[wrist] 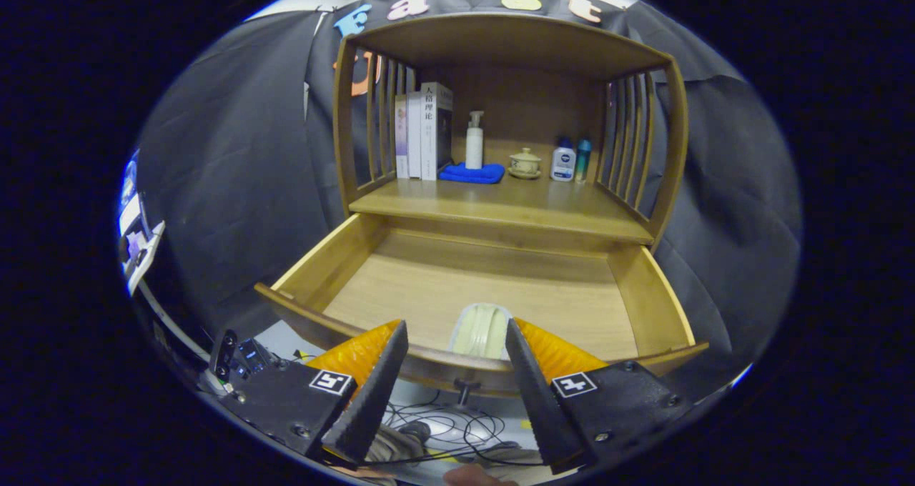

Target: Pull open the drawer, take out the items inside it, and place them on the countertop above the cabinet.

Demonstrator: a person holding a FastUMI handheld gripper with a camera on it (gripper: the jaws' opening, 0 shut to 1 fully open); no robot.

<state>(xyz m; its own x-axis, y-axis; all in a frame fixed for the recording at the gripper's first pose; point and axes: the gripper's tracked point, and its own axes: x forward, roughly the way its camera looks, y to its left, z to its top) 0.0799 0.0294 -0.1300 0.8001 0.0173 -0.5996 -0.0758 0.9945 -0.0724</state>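
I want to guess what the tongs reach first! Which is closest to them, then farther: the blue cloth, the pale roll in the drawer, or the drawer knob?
The open tongs hover at the drawer front.
1. Pale roll, between the tips, inside the drawer.
2. Drawer knob, just below on the drawer front; nearly a tie.
3. Blue cloth, far back on the countertop.

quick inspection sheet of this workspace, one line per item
surface: wooden countertop above the drawer, front part bare
job's things: drawer pulled open; one pale ribbed item lies inside near the front wall
clutter: books, pump bottle on a blue cloth, lidded cup, two small bottles along the back of the countertop
grippers: gripper open, fingers either side of the pale item, not touching it
cables: loose cables on the floor below the drawer
surroundings: black cloth wall
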